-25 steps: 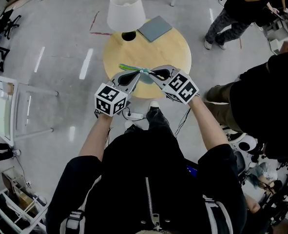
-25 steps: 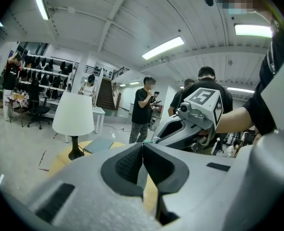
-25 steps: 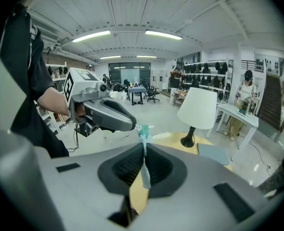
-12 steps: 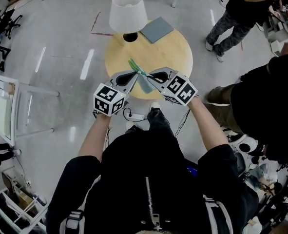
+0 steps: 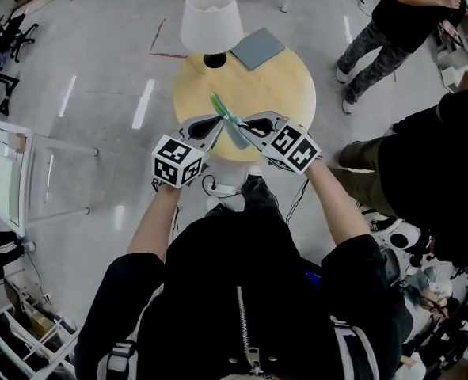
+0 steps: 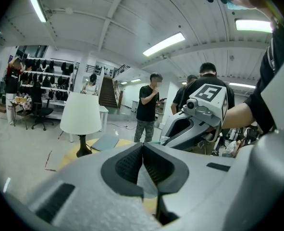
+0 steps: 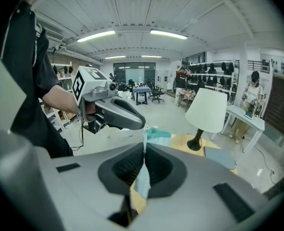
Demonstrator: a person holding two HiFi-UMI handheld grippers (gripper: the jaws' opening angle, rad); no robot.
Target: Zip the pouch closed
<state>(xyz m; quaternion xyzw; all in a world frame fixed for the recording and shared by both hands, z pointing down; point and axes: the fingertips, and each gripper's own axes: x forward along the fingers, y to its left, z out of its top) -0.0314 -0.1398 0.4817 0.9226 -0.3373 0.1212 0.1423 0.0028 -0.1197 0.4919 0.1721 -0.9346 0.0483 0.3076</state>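
Note:
A pale blue pouch (image 5: 232, 130) with a green zip edge hangs above the near edge of the round wooden table (image 5: 285, 85), held between both grippers. My left gripper (image 5: 221, 123) is shut on the pouch's left side; pale fabric (image 6: 147, 181) shows pinched between its pads. From the right, my right gripper (image 5: 245, 125) is shut on the pouch as well, with pale blue cloth (image 7: 142, 178) running down between its pads and a teal corner (image 7: 157, 133) sticking out past the tips. The two sets of tips nearly meet. The zip slider is not visible.
A white-shaded lamp (image 5: 211, 18) stands at the table's far edge, with a grey flat notebook (image 5: 257, 47) to its right. Several people stand nearby at the right (image 5: 435, 165) and far right (image 5: 384, 30). A white rack (image 5: 12, 172) stands at the left.
The pouch's green zip edge, which lay stretched out to the left a second ago, now points away from me towards the lamp. Both grippers have stayed in place, still shut.

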